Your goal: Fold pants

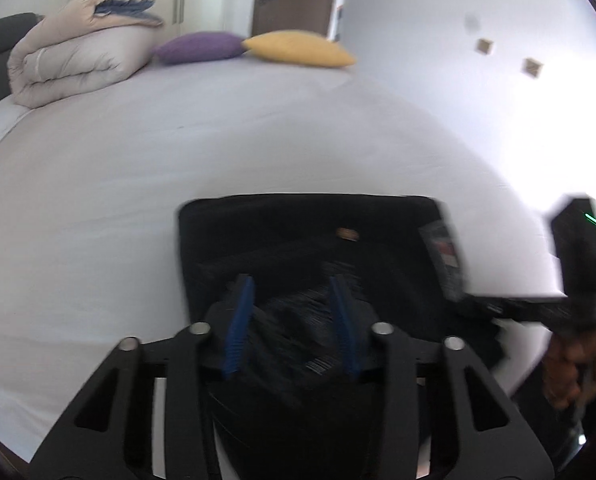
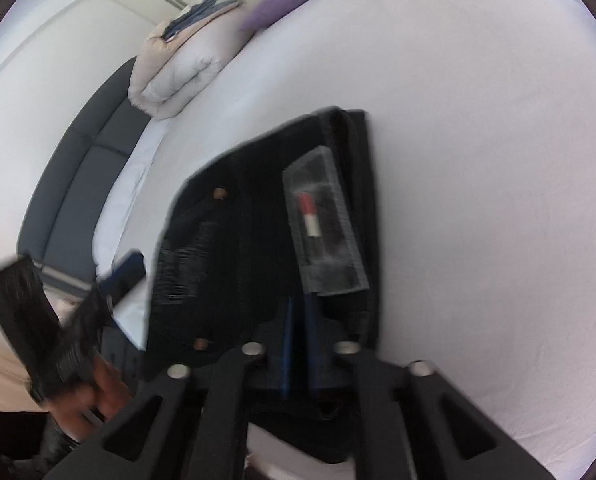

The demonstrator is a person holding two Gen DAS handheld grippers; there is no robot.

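Black folded pants lie on the white bed sheet, with a grey label at their right edge. My left gripper hovers low over the near part of the pants, its blue pads apart and dark cloth showing in the gap; blur hides whether they press on it. In the right wrist view my right gripper has its pads together at the pants' near edge, just below the label, shut on that edge. The left gripper shows at the pants' left side.
A rolled beige duvet, a purple pillow and a yellow pillow sit at the far end of the bed. A dark padded headboard runs along one side. A hand holds the right gripper's handle.
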